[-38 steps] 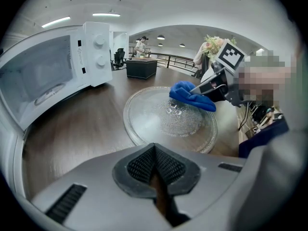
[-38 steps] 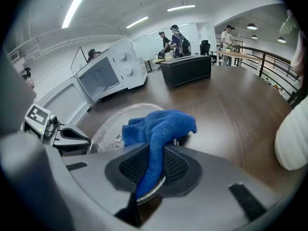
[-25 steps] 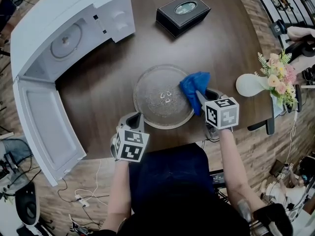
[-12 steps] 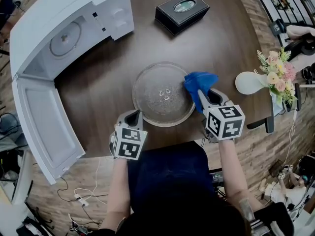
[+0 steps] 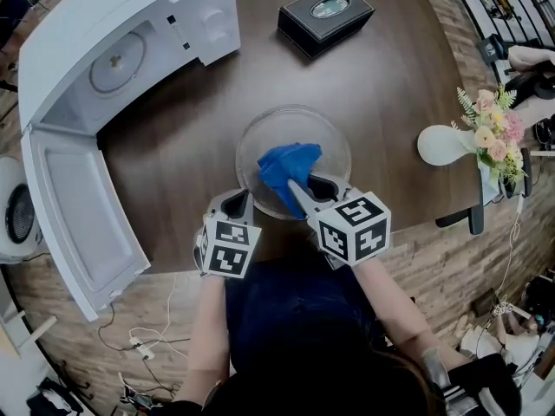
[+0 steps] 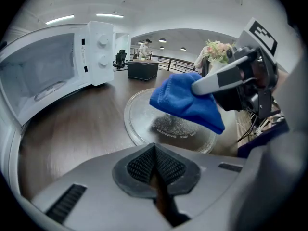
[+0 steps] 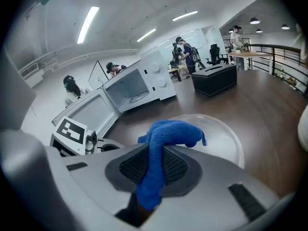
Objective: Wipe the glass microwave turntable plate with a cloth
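The round glass turntable plate (image 5: 325,141) lies flat on the dark wooden table (image 5: 390,76), in front of me. My right gripper (image 5: 295,189) is shut on a blue cloth (image 5: 284,166), which hangs over the plate's near left part. In the right gripper view the cloth (image 7: 166,138) is pinched between the jaws, above the plate (image 7: 226,138). My left gripper (image 5: 236,206) is shut with nothing in it, at the table's near edge just left of the plate. The left gripper view shows the plate (image 6: 144,129) ahead, with the cloth (image 6: 187,105) over it.
A white microwave (image 5: 130,33) with its door (image 5: 78,215) swung open stands at the table's left. A black box (image 5: 325,17) sits at the far side. A white vase with flowers (image 5: 473,141) stands at the right edge.
My right gripper has carried the blue cloth leftward from the plate's right rim to over its near left part. The left gripper has stayed in place.
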Action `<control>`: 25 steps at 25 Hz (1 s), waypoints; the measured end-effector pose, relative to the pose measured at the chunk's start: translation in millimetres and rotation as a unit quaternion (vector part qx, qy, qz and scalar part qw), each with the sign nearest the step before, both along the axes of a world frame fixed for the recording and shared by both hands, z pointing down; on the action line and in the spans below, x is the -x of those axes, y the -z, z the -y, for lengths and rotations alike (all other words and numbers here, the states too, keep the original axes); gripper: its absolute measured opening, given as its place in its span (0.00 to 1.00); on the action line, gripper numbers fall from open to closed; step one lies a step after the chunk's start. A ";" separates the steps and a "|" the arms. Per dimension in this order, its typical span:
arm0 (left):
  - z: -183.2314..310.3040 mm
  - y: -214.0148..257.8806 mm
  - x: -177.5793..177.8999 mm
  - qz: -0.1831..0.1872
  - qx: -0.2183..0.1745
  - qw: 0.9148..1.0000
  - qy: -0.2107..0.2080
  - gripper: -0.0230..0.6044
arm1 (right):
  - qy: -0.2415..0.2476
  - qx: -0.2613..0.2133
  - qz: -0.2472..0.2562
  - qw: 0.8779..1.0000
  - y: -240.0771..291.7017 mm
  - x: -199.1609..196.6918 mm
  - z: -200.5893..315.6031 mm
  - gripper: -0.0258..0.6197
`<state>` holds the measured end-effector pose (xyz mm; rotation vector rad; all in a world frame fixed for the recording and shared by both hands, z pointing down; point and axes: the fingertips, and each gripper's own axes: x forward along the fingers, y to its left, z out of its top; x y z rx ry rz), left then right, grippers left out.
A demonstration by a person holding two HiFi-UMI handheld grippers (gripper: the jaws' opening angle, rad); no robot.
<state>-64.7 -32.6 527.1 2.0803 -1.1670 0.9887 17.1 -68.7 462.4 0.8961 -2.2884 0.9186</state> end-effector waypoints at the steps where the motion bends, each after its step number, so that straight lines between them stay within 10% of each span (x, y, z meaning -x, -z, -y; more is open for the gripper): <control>1: -0.1 -0.1 0.1 -0.001 0.001 1.000 0.001 0.04 | 0.006 0.003 0.007 1.000 0.4 9.0 -2.0 0.12; 25: -2.0 -1.1 0.9 -0.004 0.005 1.000 0.000 0.04 | 0.090 0.034 -0.077 0.992 -65.1 53.9 -30.8 0.12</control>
